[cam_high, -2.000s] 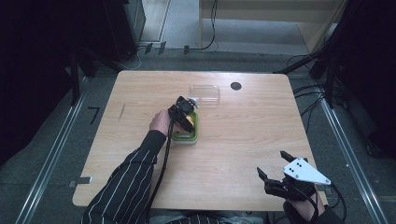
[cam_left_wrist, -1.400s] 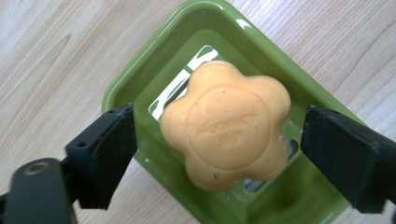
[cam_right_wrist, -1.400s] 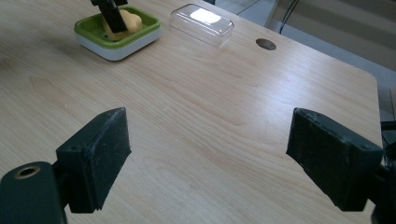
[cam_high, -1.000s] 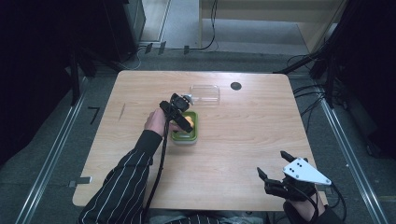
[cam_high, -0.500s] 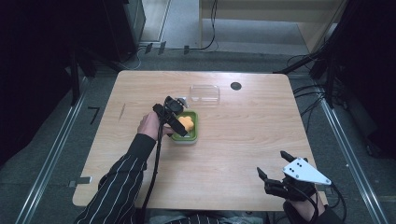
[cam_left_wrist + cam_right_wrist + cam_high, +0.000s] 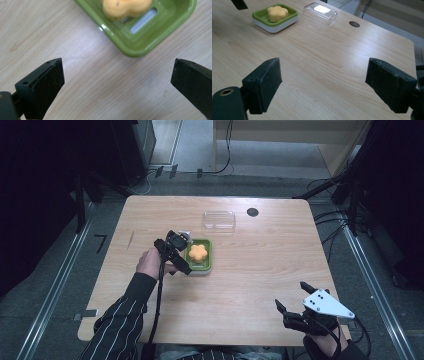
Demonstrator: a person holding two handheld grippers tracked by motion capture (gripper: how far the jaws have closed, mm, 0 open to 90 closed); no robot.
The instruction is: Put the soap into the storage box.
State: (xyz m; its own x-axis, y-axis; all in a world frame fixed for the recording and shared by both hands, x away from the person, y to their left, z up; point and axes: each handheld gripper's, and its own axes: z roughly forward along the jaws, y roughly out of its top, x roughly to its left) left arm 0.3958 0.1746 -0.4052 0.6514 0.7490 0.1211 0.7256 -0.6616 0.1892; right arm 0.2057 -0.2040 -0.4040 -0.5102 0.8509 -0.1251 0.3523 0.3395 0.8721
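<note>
Left tool point(image 6: 172, 255) gapes wide and empty at nine o'clock of the green plastic soap dish point(image 6: 206, 262) holding the orange flower-shaped soap point(image 6: 198, 252); right tool point(image 6: 296, 306) likewise wide, empty

One worktop point(image 6: 260, 270) carries the things. On it sits one green soap dish point(image 6: 207, 251), and in that dish lies one orange flower-shaped soap point(image 6: 198, 252). One clear plastic lid point(image 6: 219, 219) lies apart from the dish. There is one round dark hole point(image 6: 252, 212) in the worktop, possibly a cable port, though it is too small to be sure. Two grippers are present: one left gripper point(image 6: 172, 255) and one right gripper point(image 6: 295, 302), each with two black jaws.
</note>
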